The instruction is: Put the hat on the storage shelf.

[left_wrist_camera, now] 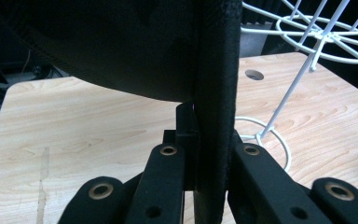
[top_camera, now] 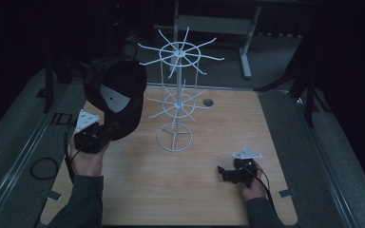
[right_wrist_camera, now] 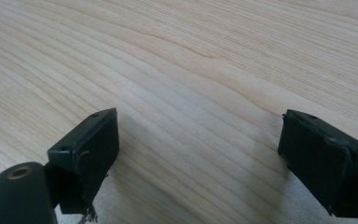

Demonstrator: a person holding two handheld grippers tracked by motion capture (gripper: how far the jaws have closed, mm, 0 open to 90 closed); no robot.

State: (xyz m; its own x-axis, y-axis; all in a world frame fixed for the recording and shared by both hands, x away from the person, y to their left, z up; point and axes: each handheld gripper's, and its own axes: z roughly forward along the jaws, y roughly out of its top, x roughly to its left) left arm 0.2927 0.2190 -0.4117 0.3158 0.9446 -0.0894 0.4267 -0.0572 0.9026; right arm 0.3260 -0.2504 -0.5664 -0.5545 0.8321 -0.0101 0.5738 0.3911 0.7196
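A black cap (top_camera: 116,92) with a pale lining patch is held up over the table's left side, left of the white wire rack (top_camera: 177,97). My left gripper (top_camera: 105,131) is shut on the cap's edge; in the left gripper view the dark cap fabric (left_wrist_camera: 214,93) runs down between the jaws, and the rack (left_wrist_camera: 317,42) stands at the right. My right gripper (top_camera: 224,173) lies low on the table at the front right, jaws wide apart. In the right gripper view the right gripper (right_wrist_camera: 198,144) has only bare wood (right_wrist_camera: 191,70) between its jaws.
The wooden table (top_camera: 218,137) has a round hole (top_camera: 207,102) near its far edge, behind the rack. A metal-legged frame (top_camera: 245,47) stands on the floor beyond the table. A cable loop (top_camera: 43,168) lies on the floor at the left.
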